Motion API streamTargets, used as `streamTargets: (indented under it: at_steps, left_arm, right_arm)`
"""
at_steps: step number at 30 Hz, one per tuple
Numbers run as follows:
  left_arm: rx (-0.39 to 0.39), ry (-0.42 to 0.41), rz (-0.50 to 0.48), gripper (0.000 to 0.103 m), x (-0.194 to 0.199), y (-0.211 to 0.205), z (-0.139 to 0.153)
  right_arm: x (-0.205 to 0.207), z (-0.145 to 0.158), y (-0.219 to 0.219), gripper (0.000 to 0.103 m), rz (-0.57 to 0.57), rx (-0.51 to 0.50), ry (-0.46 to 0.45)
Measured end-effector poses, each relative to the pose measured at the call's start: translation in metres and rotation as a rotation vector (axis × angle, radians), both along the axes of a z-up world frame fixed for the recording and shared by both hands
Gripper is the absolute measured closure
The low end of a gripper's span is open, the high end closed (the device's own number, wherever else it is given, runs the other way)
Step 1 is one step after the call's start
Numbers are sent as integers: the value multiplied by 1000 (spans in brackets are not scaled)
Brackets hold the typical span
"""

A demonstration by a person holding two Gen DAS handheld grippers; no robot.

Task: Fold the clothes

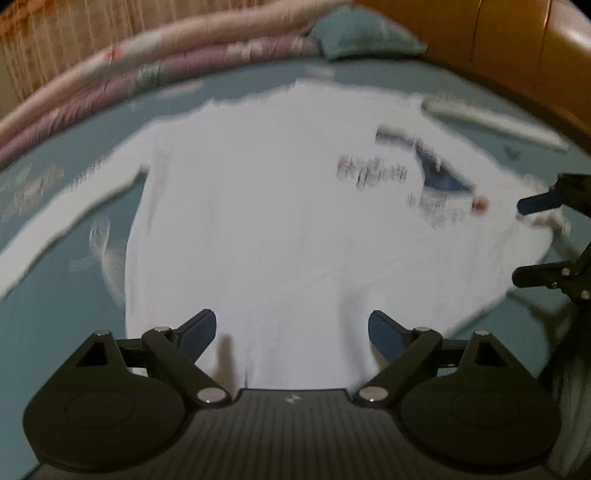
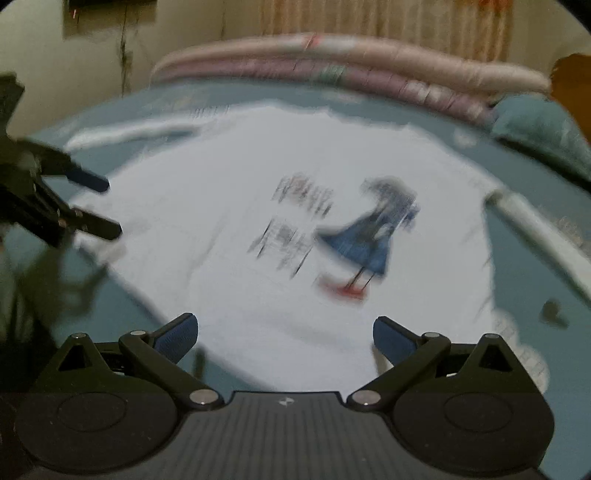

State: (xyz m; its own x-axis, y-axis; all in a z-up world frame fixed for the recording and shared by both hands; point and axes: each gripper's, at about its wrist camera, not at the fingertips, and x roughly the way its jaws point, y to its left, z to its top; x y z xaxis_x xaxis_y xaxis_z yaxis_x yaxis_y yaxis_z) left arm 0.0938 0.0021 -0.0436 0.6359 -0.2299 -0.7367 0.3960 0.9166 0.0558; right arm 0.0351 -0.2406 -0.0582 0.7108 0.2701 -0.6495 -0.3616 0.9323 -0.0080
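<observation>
Seemingly unfolded, the white shirt lies spread flat on the bed in the left view, left gripper jaws wide and empty. Right view: right gripper likewise wide over the shirt; every fold remains.

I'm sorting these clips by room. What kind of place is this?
Most likely a bedroom. A white long-sleeved shirt lies spread on a bed covered by a teal sheet, with a matching pillow, rolled quilts along the far edge, and a tan padded headboard.
</observation>
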Motion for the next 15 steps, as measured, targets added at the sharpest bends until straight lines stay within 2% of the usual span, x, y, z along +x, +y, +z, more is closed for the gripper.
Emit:
streamTargets:
  at_steps: [4,7,11,15]
  left_arm:
    - [-43,-4,7,14,32,-15,0]
    - [-63,19,36,14,40,-12,-10]
    - [-89,50,75,13,50,-8,-24]
    - [-62,71,101,13,47,9,-23]
  right_arm:
    - [53,11,-11,0,-57,31,-49]
    - [100,5,-22,0,-87,107,-49]
    - [147,-14,-41,0,-163,163,23]
    - [148,-24,-71,0,-257,65,19]
